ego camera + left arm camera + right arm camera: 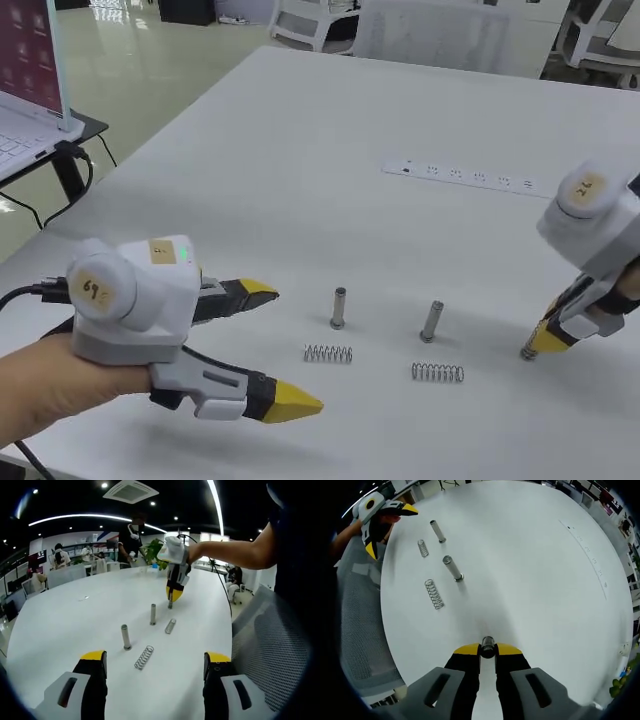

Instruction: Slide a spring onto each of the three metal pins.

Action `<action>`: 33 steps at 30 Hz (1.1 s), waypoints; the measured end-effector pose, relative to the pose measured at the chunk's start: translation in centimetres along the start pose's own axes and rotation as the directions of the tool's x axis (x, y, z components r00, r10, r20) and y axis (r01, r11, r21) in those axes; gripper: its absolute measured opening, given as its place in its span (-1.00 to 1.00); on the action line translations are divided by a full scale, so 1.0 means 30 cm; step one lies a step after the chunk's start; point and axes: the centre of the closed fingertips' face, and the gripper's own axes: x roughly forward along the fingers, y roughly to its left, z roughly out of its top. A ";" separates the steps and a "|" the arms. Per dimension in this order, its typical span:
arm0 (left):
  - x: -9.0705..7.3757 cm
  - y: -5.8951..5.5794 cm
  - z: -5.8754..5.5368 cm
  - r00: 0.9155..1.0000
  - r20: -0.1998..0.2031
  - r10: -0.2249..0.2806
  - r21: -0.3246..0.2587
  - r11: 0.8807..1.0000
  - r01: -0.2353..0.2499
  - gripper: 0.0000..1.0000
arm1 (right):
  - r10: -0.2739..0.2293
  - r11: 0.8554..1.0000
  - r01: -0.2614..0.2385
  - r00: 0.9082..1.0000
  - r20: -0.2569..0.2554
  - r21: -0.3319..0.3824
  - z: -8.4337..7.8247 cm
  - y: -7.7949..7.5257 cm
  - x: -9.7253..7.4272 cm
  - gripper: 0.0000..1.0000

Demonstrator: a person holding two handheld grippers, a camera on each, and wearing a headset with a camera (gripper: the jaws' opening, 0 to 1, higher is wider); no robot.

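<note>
Two bare metal pins stand upright on the white table (300,180), one on the left (339,307) and one on the right (432,320). A loose spring lies flat in front of each, the left spring (328,353) and the right spring (437,372). My left gripper (280,345) hovers open left of them, nothing between its jaws; its own view shows the pins (125,636) (153,614) and springs (144,657) (170,626) ahead. My right gripper (545,342) is shut on a third spring (528,350), held upright with its lower end at the table (488,646). Whether a pin is inside it, I cannot tell.
A white power strip (465,177) lies on the table beyond the pins. A laptop (30,80) sits on a side stand at far left. Chairs (430,35) line the far edge. A mesh chair (270,645) is close on the near side.
</note>
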 end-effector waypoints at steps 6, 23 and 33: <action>0.001 -0.004 -0.002 1.000 -0.004 -0.005 0.001 1.000 0.005 0.50 | 0.004 1.000 -0.004 1.000 0.000 -0.006 -0.001 0.003 0.008 -0.82; 0.004 -0.008 -0.002 1.000 -0.008 -0.009 0.002 1.000 0.009 0.49 | 0.001 1.000 -0.001 1.000 0.013 -0.025 -0.007 0.014 0.015 -0.60; 0.003 -0.009 -0.001 1.000 -0.007 -0.008 0.004 1.000 0.008 0.48 | -0.011 0.999 0.013 0.999 0.038 -0.037 0.013 0.014 -0.007 -0.54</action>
